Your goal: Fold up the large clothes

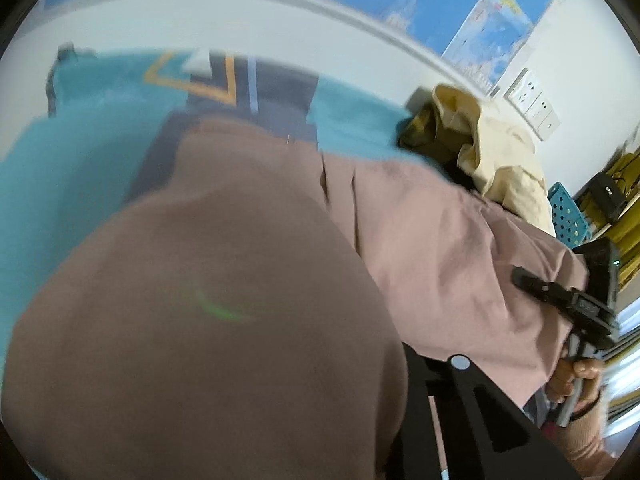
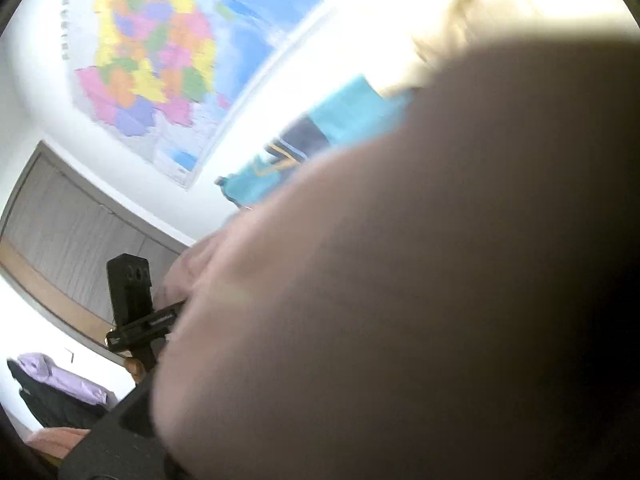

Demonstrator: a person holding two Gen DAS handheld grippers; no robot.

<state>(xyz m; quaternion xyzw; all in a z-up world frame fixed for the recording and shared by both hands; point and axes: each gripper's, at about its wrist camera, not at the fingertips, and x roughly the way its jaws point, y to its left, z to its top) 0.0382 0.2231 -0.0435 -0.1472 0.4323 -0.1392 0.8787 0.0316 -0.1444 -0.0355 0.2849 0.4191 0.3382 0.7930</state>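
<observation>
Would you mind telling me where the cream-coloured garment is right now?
In the left wrist view the cream-coloured garment lies bunched at the upper right, just beyond the far edge of the pink cloth, beside an olive item and left of the teal perforated basket.

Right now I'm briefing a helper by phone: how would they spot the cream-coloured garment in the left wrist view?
Find the white wall with the map poster and the socket panel. Just below them, a crumpled heap rests at the far right end of the teal-covered surface: the cream garment. It is pale yellowish, unlike the spread dusty-pink garment in front and the olive cloth tucked against it.
</observation>
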